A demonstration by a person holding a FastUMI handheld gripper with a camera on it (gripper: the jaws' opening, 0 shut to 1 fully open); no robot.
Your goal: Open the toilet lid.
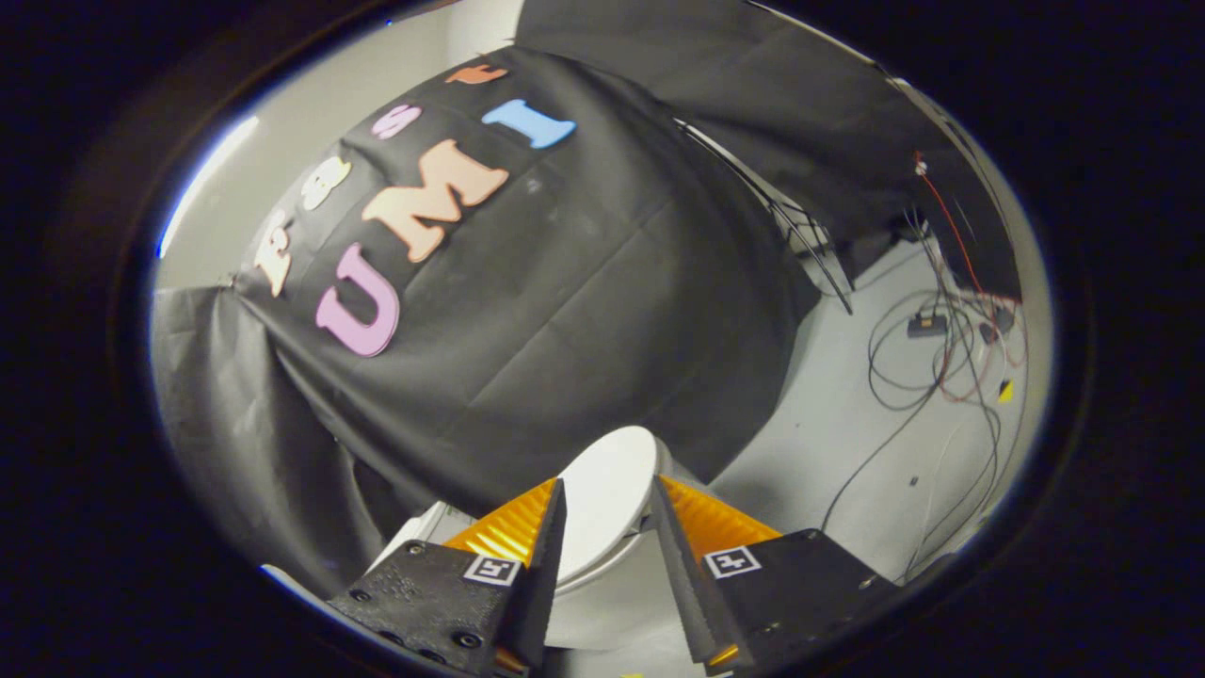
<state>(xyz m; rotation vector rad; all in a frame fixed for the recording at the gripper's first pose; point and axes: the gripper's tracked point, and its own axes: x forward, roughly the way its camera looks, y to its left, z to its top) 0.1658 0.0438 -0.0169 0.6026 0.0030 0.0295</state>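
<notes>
A: Status on the gripper [607,494]?

B: I see the fingers spread apart, gripping nothing. The toilet lid [602,499] sits in the gap just beyond the tips, looks down on the toilet [584,612].

A: Progress?

B: Approach only, I'd say. No contact yet; catching the lid edge and lifting are left. Cables [927,367] lie on the floor [828,424], well apart.

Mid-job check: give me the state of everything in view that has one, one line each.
toilet lid: shut, lying flat on the bowl, seen between and just beyond the fingers.
gripper: open, fingers spread apart and not touching the lid.
cables: loose and tangled on the floor, off to one side of the toilet.
black cloth: hanging draped behind the toilet.
</notes>
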